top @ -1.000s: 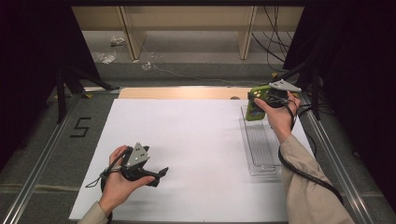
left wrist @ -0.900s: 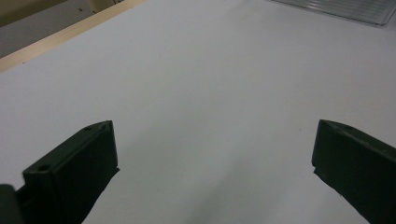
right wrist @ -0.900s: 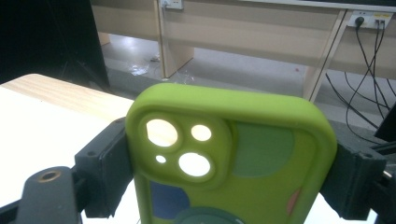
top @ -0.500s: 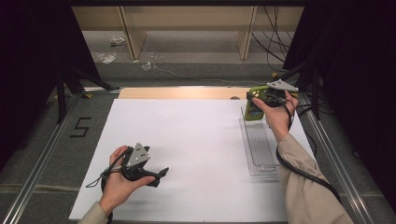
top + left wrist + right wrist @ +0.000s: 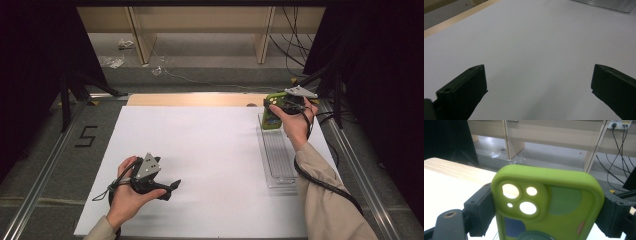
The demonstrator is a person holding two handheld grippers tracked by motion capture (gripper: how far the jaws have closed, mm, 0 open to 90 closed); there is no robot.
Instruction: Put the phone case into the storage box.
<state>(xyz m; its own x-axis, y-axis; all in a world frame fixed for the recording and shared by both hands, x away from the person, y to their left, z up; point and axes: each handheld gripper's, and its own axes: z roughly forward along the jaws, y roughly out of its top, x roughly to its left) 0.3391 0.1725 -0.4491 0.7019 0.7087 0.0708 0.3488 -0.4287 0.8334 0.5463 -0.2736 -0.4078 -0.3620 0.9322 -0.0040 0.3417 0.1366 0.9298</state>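
Over the far end of the clear tray [image 5: 278,165], the right tool [image 5: 274,111] clamps a green phone case [image 5: 549,205]; the left tool [image 5: 537,87] rests wide open and empty on the white bench [image 5: 210,150]

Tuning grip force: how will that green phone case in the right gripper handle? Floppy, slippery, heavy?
The green phone case is an empty shell with open camera holes, so probably light. Its rounded matte edges suggest soft rubbery material, likely flexing under squeeze. The right gripper clamps its two sides, so probably grippy, not slippery.
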